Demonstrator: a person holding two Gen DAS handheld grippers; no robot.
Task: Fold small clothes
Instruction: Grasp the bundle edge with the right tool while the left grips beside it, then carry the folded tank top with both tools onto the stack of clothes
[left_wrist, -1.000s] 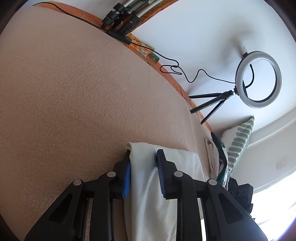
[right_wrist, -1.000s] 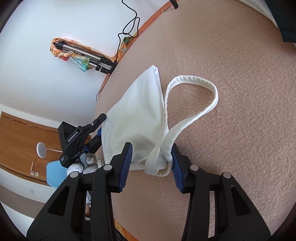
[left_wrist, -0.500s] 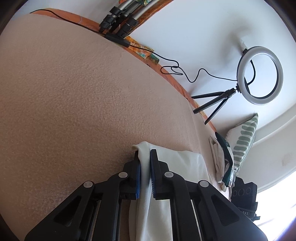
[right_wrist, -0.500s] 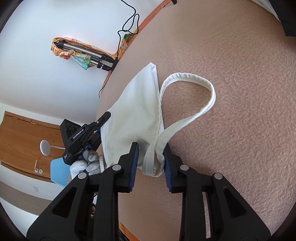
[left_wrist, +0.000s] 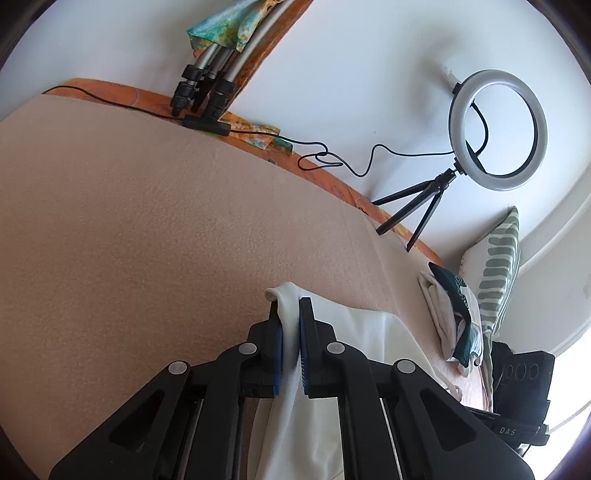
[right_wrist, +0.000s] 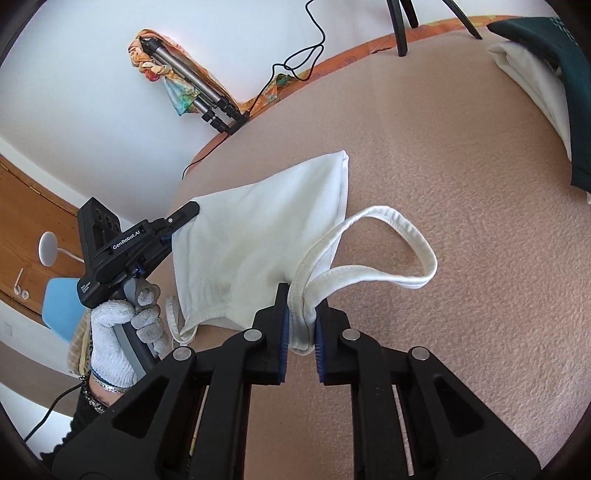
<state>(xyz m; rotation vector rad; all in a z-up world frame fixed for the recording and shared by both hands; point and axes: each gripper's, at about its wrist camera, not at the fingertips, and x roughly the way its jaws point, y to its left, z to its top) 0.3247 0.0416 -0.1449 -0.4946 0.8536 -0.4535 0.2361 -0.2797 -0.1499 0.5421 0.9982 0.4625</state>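
A small white garment (right_wrist: 266, 229) with a looped strap (right_wrist: 410, 258) hangs a little above the beige blanket (right_wrist: 443, 147). My right gripper (right_wrist: 301, 317) is shut on its bunched lower edge where the strap starts. My left gripper (left_wrist: 290, 314) is shut on another corner of the same white garment (left_wrist: 332, 369). It also shows in the right wrist view (right_wrist: 184, 218), held by a gloved hand (right_wrist: 114, 332) at the garment's left corner. The cloth stretches between the two grippers.
A stack of folded clothes (left_wrist: 454, 317) and a striped pillow (left_wrist: 498, 266) lie at the blanket's right end. A ring light on a tripod (left_wrist: 495, 129), a folded tripod (left_wrist: 207, 85) and a black cable (left_wrist: 332, 162) stand along the far edge.
Both grippers have closed on the white garment and lifted it. The left gripper has tilted up, so more wall shows.
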